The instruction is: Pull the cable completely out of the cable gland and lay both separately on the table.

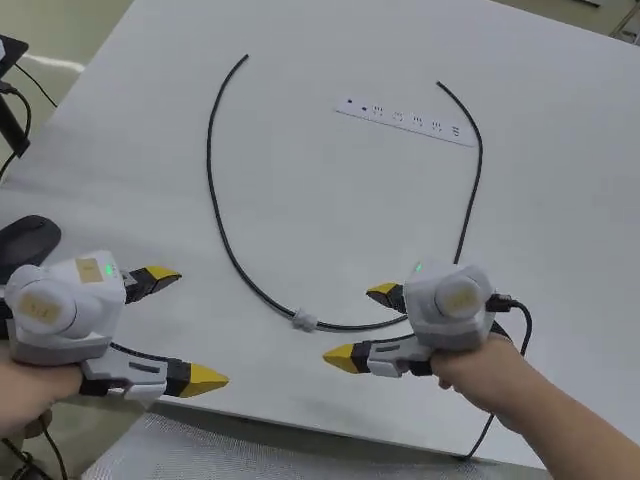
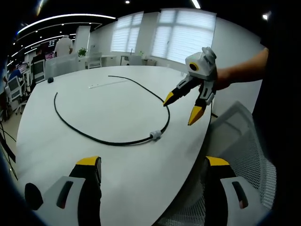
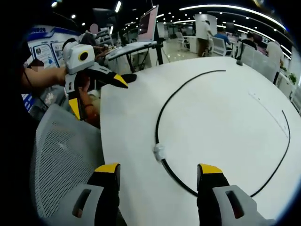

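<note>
Left gripper (image 1: 200, 326), right gripper (image 1: 348, 323), pale grey housings, black jaws tipped yellow

Table (image 1: 330, 210): white.
Power strip (image 1: 405, 122): white, lying flat at 1 o'clock on the table.
Mesh chair (image 1: 200, 455): grey, at 7 o'clock, by the near edge.

"Can you follow the cable (image 1: 212, 190) the whole way round?"

"No. In the head view a stretch goes behind the right gripper (image 1: 351, 323)."

"And the cable gland (image 1: 304, 321)?"

"Too small to tell how the cable sits in it."

"The marks on the power strip (image 1: 405, 121)?"

"Too small to read. The picture's left edge cuts off a dark rounded object (image 1: 25, 245) beside the counter (image 1: 330, 200); I cannot tell what it is."
</note>
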`<state>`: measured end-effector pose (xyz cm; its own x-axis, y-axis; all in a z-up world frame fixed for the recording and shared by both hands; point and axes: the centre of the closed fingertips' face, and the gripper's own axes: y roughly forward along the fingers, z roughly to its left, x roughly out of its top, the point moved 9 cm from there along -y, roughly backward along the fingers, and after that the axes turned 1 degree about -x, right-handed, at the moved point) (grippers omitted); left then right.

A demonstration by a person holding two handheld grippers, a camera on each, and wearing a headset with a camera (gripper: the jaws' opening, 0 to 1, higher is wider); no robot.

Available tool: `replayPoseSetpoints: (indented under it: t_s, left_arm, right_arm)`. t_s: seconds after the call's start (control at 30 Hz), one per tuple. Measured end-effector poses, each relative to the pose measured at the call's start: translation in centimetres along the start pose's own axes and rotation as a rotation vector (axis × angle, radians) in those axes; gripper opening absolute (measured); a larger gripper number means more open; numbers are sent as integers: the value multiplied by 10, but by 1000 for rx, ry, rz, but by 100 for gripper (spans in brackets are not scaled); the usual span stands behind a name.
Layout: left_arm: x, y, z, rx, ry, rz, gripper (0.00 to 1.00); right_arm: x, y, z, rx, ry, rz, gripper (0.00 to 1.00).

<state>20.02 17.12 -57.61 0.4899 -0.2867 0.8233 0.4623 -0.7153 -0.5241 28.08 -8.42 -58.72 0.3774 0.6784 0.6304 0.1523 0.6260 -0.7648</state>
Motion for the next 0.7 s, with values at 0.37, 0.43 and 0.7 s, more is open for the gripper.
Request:
replayPoseSetpoints:
  t_s: [0.37, 0.43, 0.7]
  left_arm:
    - [-4, 8, 0, -14, -14, 4, 89]
    - [-5, 8, 0, -15, -17, 2, 90]
    - [-7, 5, 1, -19, -15, 15, 89]
  right_arm:
    - [5, 28, -9, 53, -57, 80, 51]
    - [6, 33, -10, 64, -62, 83, 51]
    - [5, 50, -9, 107, -112, 133, 36]
